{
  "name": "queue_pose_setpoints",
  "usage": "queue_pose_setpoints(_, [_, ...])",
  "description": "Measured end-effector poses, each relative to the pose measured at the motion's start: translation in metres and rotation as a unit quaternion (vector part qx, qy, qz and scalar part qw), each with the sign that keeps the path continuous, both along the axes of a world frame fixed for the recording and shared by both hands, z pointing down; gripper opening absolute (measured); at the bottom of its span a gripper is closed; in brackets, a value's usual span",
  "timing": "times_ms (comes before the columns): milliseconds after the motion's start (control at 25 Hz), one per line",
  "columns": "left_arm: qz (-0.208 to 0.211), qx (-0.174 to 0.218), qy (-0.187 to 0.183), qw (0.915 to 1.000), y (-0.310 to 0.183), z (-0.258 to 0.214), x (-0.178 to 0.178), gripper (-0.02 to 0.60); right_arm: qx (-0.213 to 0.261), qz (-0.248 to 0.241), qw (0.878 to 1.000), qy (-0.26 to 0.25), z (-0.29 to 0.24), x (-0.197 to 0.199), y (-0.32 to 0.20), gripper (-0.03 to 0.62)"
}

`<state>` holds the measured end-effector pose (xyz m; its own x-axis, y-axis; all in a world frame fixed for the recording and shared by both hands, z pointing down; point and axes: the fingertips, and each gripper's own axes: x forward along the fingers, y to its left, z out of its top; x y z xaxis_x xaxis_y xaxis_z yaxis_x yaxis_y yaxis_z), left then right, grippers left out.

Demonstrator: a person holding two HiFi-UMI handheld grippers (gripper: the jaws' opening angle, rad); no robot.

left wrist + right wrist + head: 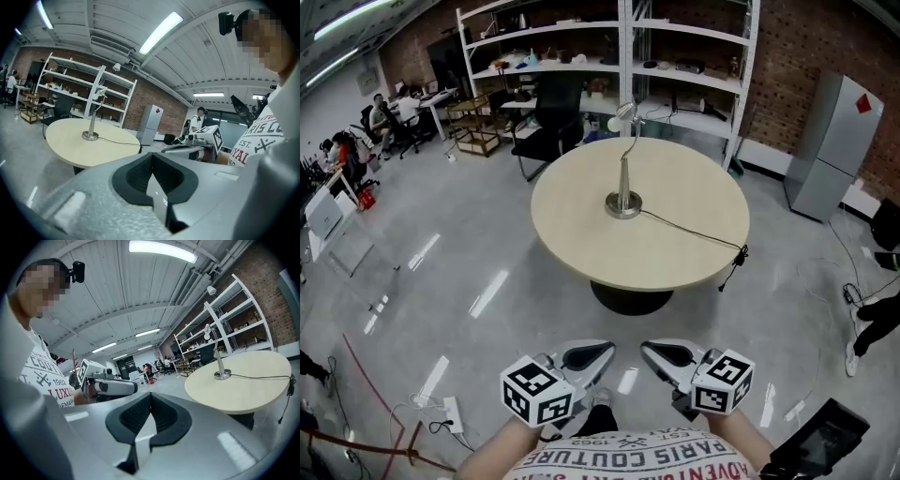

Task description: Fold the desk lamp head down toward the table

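Left gripper [598, 354] & right gripper [654, 354] are both held low, close to the person's shirt [637, 461], side by side, tips angled in toward each other but not touching. Left jaws: shut tight, black pads meeting edge to edge, nothing btwn them. Right jaws: same, pressed together, empty. Neither is nr the desk lamp [625, 173], which stands well ahead of both sets of jaws, across a stretch of grey floor [487, 244]. Lamp sits approx at ctr of the round table [581, 248] on its round metal base, stem upright, neck curving over at the top w/ the lamp head [622, 116] up high, well clear of the tabletop. In the left gripper view the lamp is ahead & left of the jaws; in the right gripper view it's ahead & right of them. Black cable [694, 232] runs from the base across the top to the right edge & drops over it. Beyond the table, further from the jaws: white shelving [684, 56] against a brick wall, a black office chair [548, 122], a grey fridge [827, 145] off to the right. Far ahead & left of the jaws, people seated at desks [384, 117]. On the floor just left of the left gripper, a white power strip [450, 414] w/ cords.
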<state>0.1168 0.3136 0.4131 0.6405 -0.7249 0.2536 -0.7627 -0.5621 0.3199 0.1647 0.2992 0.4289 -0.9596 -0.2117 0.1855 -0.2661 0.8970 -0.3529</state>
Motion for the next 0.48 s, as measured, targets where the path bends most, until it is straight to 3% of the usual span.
queue_pose_setpoints(280, [-0.009, 0.008, 0.001, 0.9999, -0.087, 0.002, -0.094, 0.002, 0.007, 0.018, 1.0, 0.002, -0.005, -0.072, -0.084, 0.003])
queue_pose_setpoints(480, [-0.006, 0.023, 0.007, 0.9997, -0.133, -0.001, -0.139, 0.002, 0.023, 0.034, 0.999, 0.011, -0.012, -0.103, -0.124, 0.005])
